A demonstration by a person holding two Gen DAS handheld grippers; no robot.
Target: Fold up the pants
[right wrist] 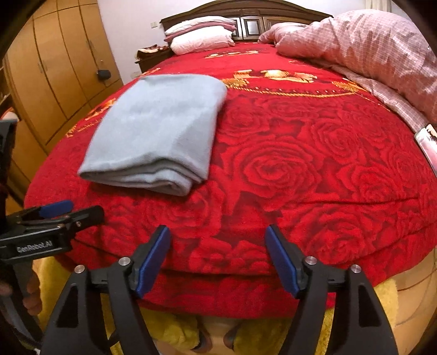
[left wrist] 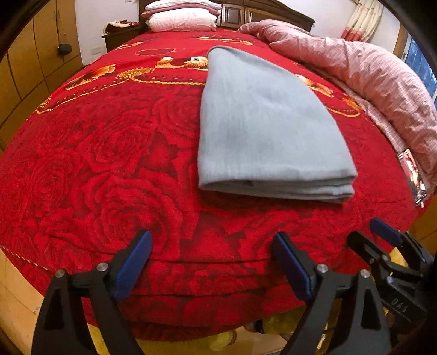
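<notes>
The left gripper (left wrist: 211,269) is hanging at the near edge of the bed, its jaws spread wide and holding nothing. The right gripper (right wrist: 218,262) is hanging beside it at the same edge, jaws likewise spread and empty; each is showing in the corner of the other's view, so the two are sitting close together.

Beyond both, apart from either pair of fingertips, the pants (left wrist: 269,128) are lying as a grey folded stack on the red blanket (left wrist: 109,153). From the left gripper they are lying ahead and slightly to the right; from the right gripper they (right wrist: 161,131) are lying ahead and well to the left. The long axis is running away from the grippers, with the thick layered fold end nearest. The left gripper looks the nearer and more squarely lined up, so any further fold would probably start there.

Farther off, a pink quilt (left wrist: 360,73) is bunching along the right, and pillows (left wrist: 181,16) are stacked at the headboard.
</notes>
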